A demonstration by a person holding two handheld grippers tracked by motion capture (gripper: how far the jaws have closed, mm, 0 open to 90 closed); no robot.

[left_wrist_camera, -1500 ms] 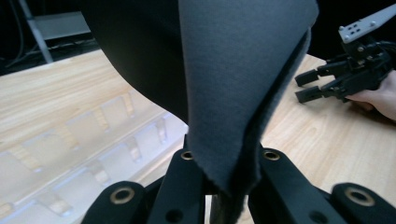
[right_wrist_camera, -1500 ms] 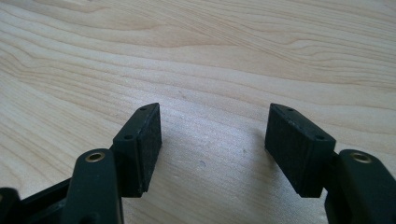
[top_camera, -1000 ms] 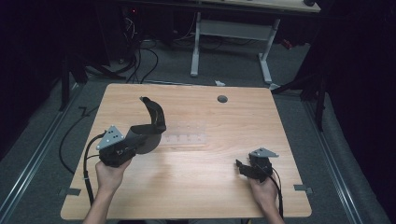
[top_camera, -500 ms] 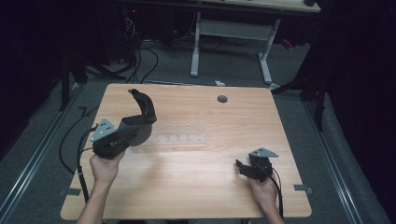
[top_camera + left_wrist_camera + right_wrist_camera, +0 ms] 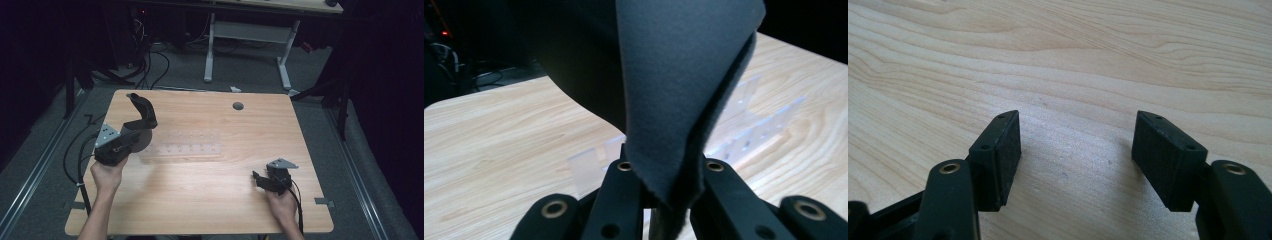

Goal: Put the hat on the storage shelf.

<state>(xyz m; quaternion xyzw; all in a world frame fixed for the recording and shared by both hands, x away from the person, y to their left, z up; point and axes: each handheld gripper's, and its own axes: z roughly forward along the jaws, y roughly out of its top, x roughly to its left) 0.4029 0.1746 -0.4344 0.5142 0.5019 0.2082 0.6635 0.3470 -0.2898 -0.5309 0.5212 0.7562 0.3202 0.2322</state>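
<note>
Item: left gripper (image 5: pixel 131 136) — I am holding it over the desk's (image 5: pixel 210 200) near-left quarter, its fingers (image 5: pixel 624 200) clamping together on a dark grey cloth (image 5: pixel 684 80). In the high view the cloth (image 5: pixel 142 112) is rising from the grip and curling toward the far-left corner, hanging clear of the wood.

Item: clear plastic rack (image 5: pixel 187 144) — lying flat just right of the left gripper, at mid-desk; in the left gripper view its ribs (image 5: pixel 744 135) are showing behind the cloth.

Item: right gripper (image 5: pixel 260 179) — I am resting it near the front-right edge, its fingers (image 5: pixel 998 155) standing apart with bare wood between them.

Item: round cable hole (image 5: pixel 238 106) — sitting near the far edge.

Open room: the middle and far-right of the desk are lying bare between the two grippers; the left edge is running close beside my left hand (image 5: pixel 107 175), with cables (image 5: pixel 75 155) trailing off it to the floor
</note>
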